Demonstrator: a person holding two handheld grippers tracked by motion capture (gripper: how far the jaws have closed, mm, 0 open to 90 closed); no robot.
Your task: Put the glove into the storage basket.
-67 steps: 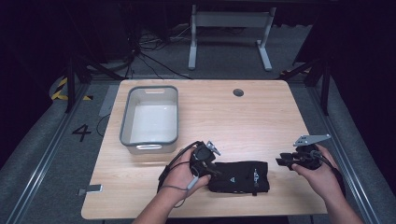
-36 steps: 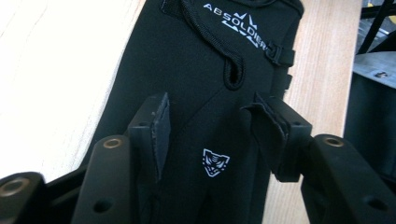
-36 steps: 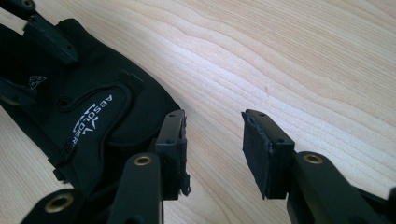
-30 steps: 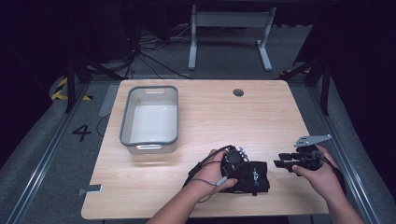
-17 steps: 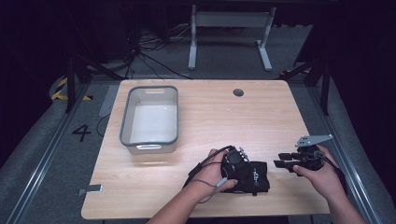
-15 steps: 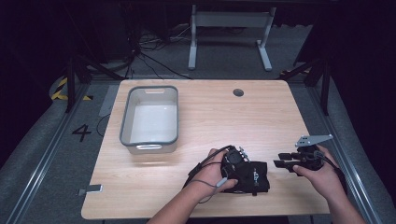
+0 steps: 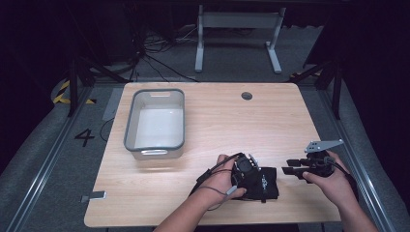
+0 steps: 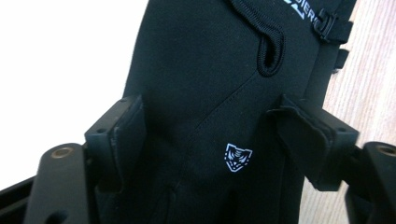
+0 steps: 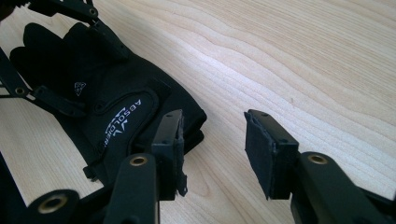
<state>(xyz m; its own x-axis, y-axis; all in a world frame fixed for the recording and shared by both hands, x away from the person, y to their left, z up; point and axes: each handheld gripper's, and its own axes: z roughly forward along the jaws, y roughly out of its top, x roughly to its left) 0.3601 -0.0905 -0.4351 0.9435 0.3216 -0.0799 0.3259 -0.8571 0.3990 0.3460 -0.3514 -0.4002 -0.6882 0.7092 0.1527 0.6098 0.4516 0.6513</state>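
While glove [image 8: 210, 93] reads "ABSOLDIER" | left gripper [image 8: 210, 135] jaws just spread, astride | right gripper [image 9: 212, 144] jaws apart

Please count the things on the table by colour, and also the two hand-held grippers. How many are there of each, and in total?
Black: 3 - the glove, the left gripper, the right gripper
Grey: 1 - the bin
Total: 4
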